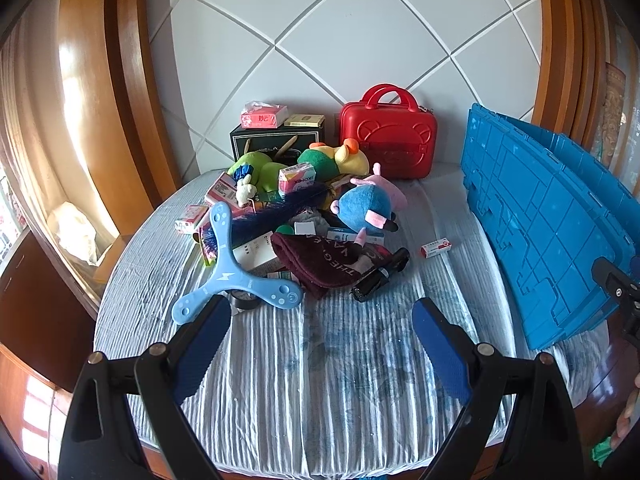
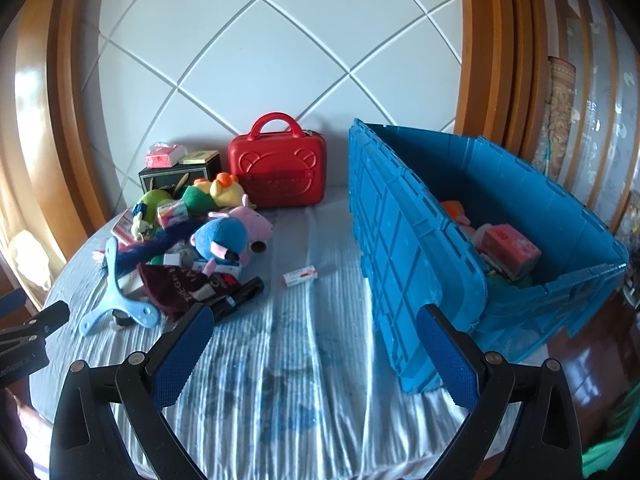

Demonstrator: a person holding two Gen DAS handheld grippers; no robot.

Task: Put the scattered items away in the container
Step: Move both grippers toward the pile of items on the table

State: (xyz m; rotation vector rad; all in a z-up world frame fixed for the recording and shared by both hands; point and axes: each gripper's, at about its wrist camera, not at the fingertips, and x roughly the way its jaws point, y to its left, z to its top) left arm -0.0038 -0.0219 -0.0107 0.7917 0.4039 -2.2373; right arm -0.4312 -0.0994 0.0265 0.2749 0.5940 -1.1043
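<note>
Right now I have both claws spread wide with nothing between their blue pads. My left gripper (image 1: 322,322) hangs over bare striped bedding (image 1: 320,380), angled down toward the pile of scattered items, and my right gripper (image 2: 314,330) hovers over the same cloth just beside the near wall of the blue crate (image 2: 400,260).

From the left wrist view, the pile lies ahead of me. A light blue three-armed boomerang (image 1: 224,276) lies closest, its near tip just beside my left finger. Behind it I see a dark blue feathery brush (image 1: 280,210), a maroon cloth with white lettering (image 1: 324,264), and a black tube-shaped object (image 1: 380,276) poking out from under the cloth. A blue and pink plush (image 1: 370,204) sits on top of the heap, with a green and yellow plush (image 1: 336,158) and a green plush (image 1: 256,170) behind it. A small red and white box (image 1: 436,247) lies alone on the bedding, between the pile and the crate.

A red carry case (image 1: 388,136) stands upright against the white tiled wall, beside a dark box (image 1: 276,140) with small packets on top.

From the right wrist view, the crate stands open at the right edge of the bedding. A pink packet (image 2: 510,250) and something orange (image 2: 454,208) already lie inside.
</note>
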